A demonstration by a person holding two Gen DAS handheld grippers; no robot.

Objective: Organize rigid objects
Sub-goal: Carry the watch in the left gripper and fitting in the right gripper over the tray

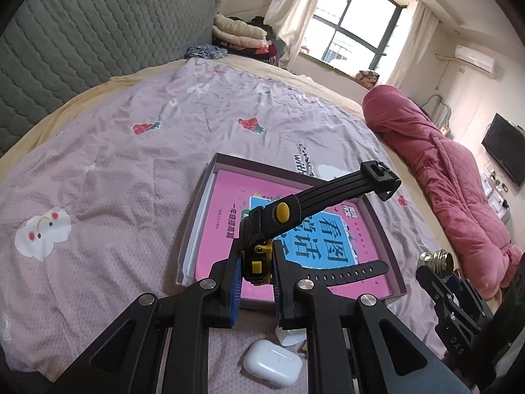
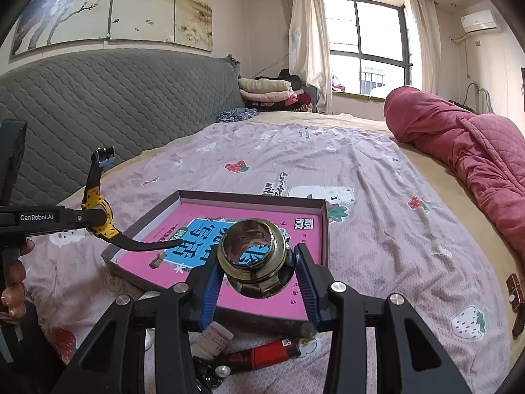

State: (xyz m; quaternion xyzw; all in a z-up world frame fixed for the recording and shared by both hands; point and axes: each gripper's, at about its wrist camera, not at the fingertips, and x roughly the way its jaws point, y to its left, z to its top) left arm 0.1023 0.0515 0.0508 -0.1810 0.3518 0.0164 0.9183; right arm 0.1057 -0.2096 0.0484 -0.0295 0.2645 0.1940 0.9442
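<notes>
Both grippers loaded, both hanging over the box!

The left gripper (image 1: 257, 267) is clamped tight on a yellow-and-black watch (image 1: 259, 256), held above the near-left corner of the shallow box (image 2: 325, 229) on the bedspread (image 1: 115, 170); the right gripper (image 2: 256, 275) squeezes a brass ring fitting (image 2: 254, 256) over the box's near edge, pink book (image 2: 249, 295) inside, white earbud case (image 1: 272, 367) lying just short of the box.

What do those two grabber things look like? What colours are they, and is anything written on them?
Both are black, built from angular linked bars joined by round silver bolts. The left gripper and the right gripper each have two fingers lined with ribbed blue pads. Seen from the right wrist view, the left one carries white "GenRobot.AI" lettering on its side. No cables or sleeves show.
</notes>
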